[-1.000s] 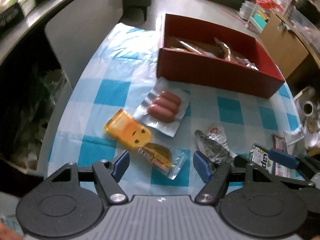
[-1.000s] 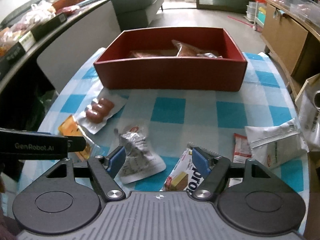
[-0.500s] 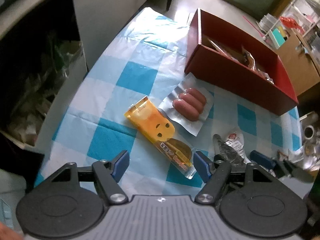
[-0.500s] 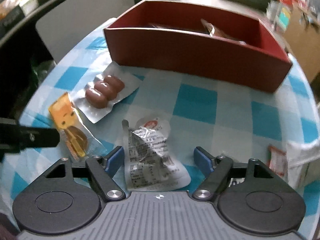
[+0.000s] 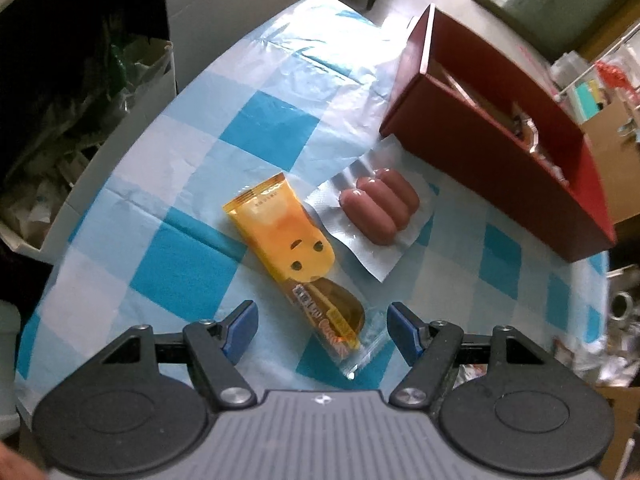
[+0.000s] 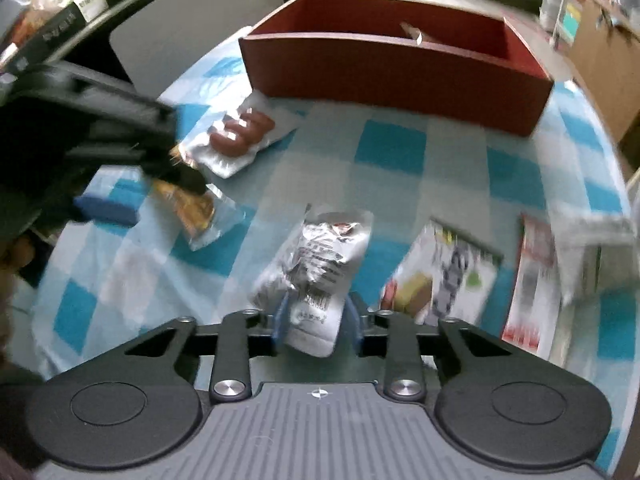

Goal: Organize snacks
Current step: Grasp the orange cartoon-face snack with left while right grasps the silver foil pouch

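Versus a second ago: the right gripper (image 6: pixel 316 330) has shifted off the biscuit pack (image 6: pixel 444 276) and onto the silver foil pouch (image 6: pixel 316 268). Its fingers have just been closing and now pinch the pouch's near end between the blue pads; the rest of the pouch sticks forward over the checked table (image 6: pixel 392 148). The left gripper (image 5: pixel 322 330) has come lower and closer to the orange snack bar (image 5: pixel 296 256) and has rolled, so the red box (image 5: pixel 520 168) now sits diagonally at upper right.

Left fingers stand at medium width, either side of the bar's clear-wrapped near end, not touching it. The bar lies flat on the table, just beside the sausage pack (image 5: pixel 376 216), whose far corner is at the box's wall.

Both grippers point steeply down at the table. In the right wrist view the left gripper (image 6: pixel 120 184) is at the left, over the bar (image 6: pixel 192 208).
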A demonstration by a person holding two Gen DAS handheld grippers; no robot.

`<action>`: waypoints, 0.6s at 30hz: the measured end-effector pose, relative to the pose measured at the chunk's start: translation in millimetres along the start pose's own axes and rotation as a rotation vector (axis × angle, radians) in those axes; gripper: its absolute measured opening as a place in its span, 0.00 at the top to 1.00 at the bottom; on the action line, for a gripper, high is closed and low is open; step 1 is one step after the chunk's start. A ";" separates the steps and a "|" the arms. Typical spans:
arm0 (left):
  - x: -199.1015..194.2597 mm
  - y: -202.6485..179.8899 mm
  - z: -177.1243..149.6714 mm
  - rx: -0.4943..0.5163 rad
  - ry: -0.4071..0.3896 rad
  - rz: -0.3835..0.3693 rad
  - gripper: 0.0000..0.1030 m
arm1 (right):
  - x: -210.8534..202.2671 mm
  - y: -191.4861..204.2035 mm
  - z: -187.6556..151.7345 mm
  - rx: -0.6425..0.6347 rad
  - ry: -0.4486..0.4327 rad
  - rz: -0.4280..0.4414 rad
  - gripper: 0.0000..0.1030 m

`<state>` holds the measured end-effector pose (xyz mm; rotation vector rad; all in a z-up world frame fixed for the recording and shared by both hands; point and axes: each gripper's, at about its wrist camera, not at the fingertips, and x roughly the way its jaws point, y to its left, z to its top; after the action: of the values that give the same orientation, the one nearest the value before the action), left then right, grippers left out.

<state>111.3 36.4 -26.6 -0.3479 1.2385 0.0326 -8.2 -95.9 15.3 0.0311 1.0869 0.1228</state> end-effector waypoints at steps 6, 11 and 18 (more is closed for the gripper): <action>8.8 -16.4 -3.5 0.028 -0.127 0.119 0.33 | -3.9 -10.5 -4.4 0.050 -0.013 0.002 0.53; 7.3 -31.3 -23.7 0.214 -0.130 0.164 0.58 | -4.0 -25.9 3.1 0.111 -0.020 -0.013 0.26; -14.6 -7.9 -43.1 0.298 -0.017 0.019 0.75 | -9.4 -31.8 16.5 0.161 -0.047 0.038 0.20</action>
<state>68.6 19.4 -23.2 -0.0770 1.2092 -0.1317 4.8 -128.0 28.5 0.1987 1.0476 0.0685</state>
